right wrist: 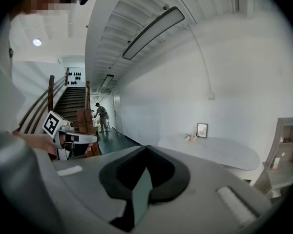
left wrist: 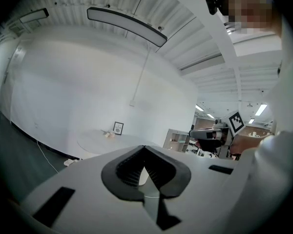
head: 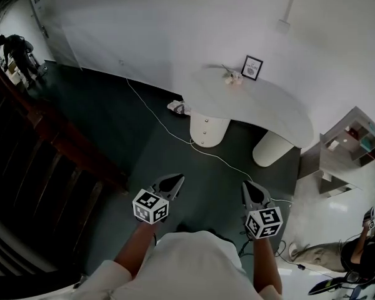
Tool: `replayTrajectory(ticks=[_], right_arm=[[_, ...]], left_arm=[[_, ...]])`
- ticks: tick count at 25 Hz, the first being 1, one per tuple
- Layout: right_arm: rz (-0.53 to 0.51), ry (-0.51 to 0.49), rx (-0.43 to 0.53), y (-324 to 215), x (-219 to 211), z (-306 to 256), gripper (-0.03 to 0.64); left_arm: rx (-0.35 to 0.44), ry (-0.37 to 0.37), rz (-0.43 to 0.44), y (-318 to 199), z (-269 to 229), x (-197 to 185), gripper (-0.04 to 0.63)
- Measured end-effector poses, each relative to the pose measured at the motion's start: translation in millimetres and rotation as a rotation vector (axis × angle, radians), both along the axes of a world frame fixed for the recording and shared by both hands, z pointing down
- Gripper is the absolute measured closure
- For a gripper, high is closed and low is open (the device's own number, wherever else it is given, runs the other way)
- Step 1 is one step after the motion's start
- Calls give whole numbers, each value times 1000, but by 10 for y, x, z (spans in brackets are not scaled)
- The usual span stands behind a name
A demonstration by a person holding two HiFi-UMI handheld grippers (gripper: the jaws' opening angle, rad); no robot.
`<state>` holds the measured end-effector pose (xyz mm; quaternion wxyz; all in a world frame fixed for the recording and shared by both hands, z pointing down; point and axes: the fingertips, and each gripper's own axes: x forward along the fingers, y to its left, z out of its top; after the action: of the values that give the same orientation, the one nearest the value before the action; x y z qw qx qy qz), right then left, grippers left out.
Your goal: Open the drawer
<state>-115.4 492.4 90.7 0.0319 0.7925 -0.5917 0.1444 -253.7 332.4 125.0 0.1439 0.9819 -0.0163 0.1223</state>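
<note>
No drawer can be made out for certain in any view. A pale shelf unit [head: 352,141] stands at the right, beyond the white table [head: 262,102]; it also shows small in the left gripper view [left wrist: 177,139] and at the right edge of the right gripper view [right wrist: 289,143]. My left gripper [head: 179,179] is held in front of my body over the dark floor, its jaws meeting at the tip [left wrist: 145,148] with nothing between them. My right gripper [head: 245,185] hangs beside it, jaws also closed to a point [right wrist: 145,148] and empty. Both point towards the table, well short of it.
The table rests on two round pedestals [head: 209,129] and carries a small framed picture [head: 252,67]. A white cable [head: 169,129] runs across the dark floor. A wooden stair railing [head: 56,142] lies to the left. One person stands far back left [head: 15,52], another sits at the bottom right [head: 365,245].
</note>
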Motion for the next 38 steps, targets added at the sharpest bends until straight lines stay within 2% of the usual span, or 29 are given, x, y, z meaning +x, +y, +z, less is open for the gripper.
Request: replayTrajectory(ticks=[10,18,24,29,38], right_arm=[[32,-13,-12,-154,-236,116,606],[11,-24,-30,-265,-67,181,606],[-34,-40,-34,-347,380,255,606],[-85,-51,-33,-470,896,295,606],[-173,-92,-46,-621,1802,463,606]], left_arm=[[-16,-17,35,-187,148,-167,588],[-27,-32,30,-245,233,16,588],[-32,-45,-8,-247,274,405,588],[-13,-47,-31,-275,250,888,588],[-23,-89,-111,-273,381,1666,588]])
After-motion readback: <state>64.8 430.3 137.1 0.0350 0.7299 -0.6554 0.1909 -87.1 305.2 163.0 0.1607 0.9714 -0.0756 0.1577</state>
